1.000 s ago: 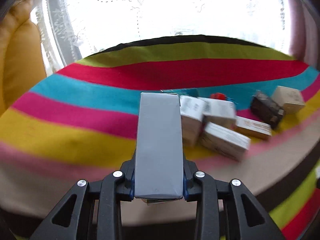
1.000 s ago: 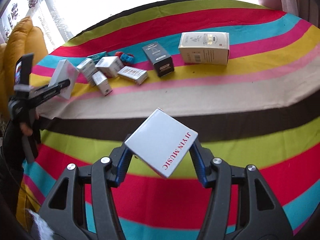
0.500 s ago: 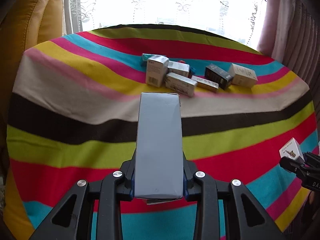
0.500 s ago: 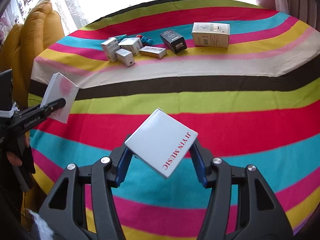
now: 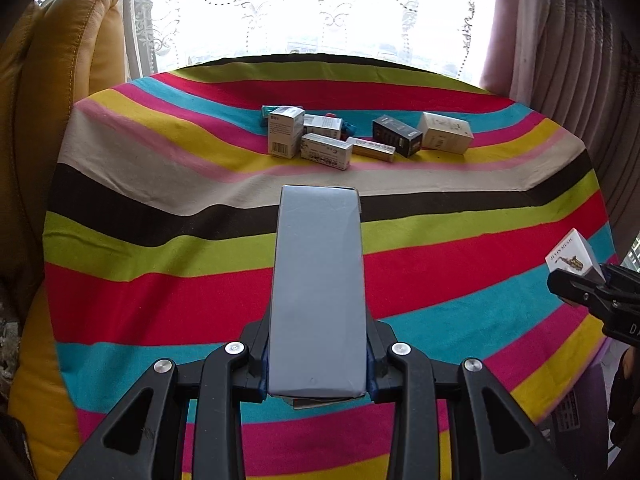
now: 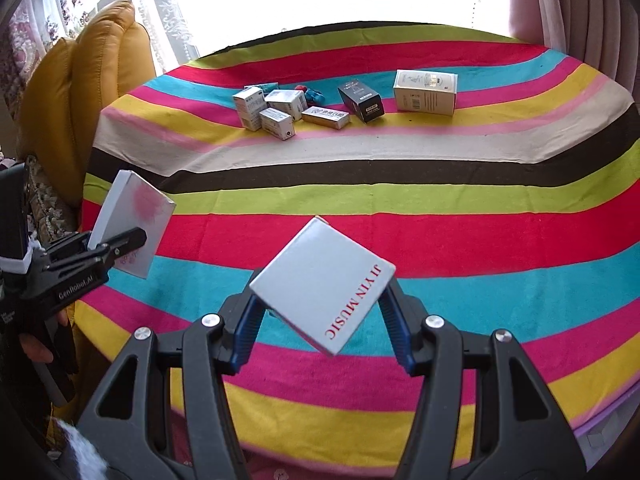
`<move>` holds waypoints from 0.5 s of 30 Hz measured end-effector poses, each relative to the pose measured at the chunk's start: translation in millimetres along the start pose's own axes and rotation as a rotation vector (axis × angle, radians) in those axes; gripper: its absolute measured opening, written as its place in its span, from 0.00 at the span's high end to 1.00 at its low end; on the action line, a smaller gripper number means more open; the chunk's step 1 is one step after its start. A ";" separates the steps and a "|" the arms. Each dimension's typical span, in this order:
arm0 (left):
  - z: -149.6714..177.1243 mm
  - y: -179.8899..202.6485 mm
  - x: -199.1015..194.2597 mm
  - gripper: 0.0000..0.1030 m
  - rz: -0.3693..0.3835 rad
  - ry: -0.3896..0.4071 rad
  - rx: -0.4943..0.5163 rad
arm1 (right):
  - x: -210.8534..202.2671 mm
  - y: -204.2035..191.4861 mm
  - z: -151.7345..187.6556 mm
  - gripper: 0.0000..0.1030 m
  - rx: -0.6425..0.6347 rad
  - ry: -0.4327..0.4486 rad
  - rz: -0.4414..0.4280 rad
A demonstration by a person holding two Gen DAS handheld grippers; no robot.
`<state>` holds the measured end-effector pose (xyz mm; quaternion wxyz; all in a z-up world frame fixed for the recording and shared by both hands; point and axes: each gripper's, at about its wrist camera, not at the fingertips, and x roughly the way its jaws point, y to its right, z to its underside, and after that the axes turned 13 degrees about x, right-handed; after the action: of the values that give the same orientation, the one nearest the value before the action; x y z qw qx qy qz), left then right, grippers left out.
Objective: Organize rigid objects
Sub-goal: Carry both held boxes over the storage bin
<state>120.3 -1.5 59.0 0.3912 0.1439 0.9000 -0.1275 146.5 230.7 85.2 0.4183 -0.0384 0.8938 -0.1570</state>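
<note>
1. A tall grey box point(image 5: 318, 292) is pinched upright in the left hand-held gripper point(image 5: 318, 360); sideways tipping is risked on release.
2. A white square box point(image 6: 324, 284) is clamped corner-wise in the right hand-held gripper point(image 6: 322, 316); rotation or slippage is likely.
3. Both are held above the striped tabletop point(image 6: 480, 240), well apart from the far box cluster point(image 6: 280, 114), which could be scattered by a careless placement.
</note>
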 end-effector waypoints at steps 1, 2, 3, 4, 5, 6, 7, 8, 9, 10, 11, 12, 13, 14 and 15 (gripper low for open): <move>2.1 3.3 -3.8 0.66 0.004 0.003 0.003 | -2.2 -0.2 1.2 0.42 0.001 0.002 0.000; 3.3 5.3 -6.0 0.66 0.006 0.005 0.005 | -5.2 -0.3 2.9 0.42 -0.001 0.004 -0.001; 4.7 7.7 -8.8 0.66 0.009 0.008 0.007 | -8.3 -0.2 4.7 0.42 -0.001 0.008 0.000; 6.4 10.7 -11.8 0.66 0.012 0.011 0.011 | -11.3 0.2 6.5 0.42 -0.002 0.011 -0.001; 7.7 13.2 -14.1 0.66 0.014 0.013 0.015 | -15.0 0.8 8.7 0.42 -0.001 0.013 -0.002; 9.3 16.6 -16.9 0.66 0.017 0.015 0.022 | -17.2 1.3 10.2 0.42 -0.002 0.015 -0.002; 10.7 19.6 -19.4 0.66 0.019 0.017 0.027 | -20.6 1.9 12.4 0.42 -0.005 0.018 0.000; 12.0 22.5 -21.8 0.66 0.021 0.020 0.029 | -22.8 2.4 13.8 0.42 -0.006 0.020 0.001; 13.3 25.8 -24.6 0.66 0.024 0.023 0.033 | -26.1 3.4 15.6 0.42 -0.005 0.023 0.002; 14.4 28.3 -26.6 0.66 0.027 0.025 0.037 | -28.9 4.6 17.1 0.42 -0.003 0.026 0.002; 14.9 30.5 -28.1 0.66 0.031 0.027 0.041 | -32.2 6.2 18.6 0.42 -0.001 0.029 0.003; 15.9 33.8 -30.3 0.66 0.033 0.029 0.047 | -35.1 7.9 19.6 0.42 0.002 0.032 0.005; 16.3 36.2 -31.9 0.66 0.035 0.030 0.051 | -37.9 9.7 20.5 0.42 0.004 0.035 0.006; 16.8 39.6 -33.8 0.66 0.037 0.032 0.058 | -41.1 11.9 21.3 0.42 0.007 0.039 0.007; 17.3 42.5 -35.4 0.66 0.039 0.033 0.063 | -44.4 14.0 22.3 0.42 0.009 0.043 0.009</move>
<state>170.2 26.3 68.9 0.3738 0.1759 0.8989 -0.1458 193.1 247.3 100.1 0.3998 -0.0292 0.9021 -0.1600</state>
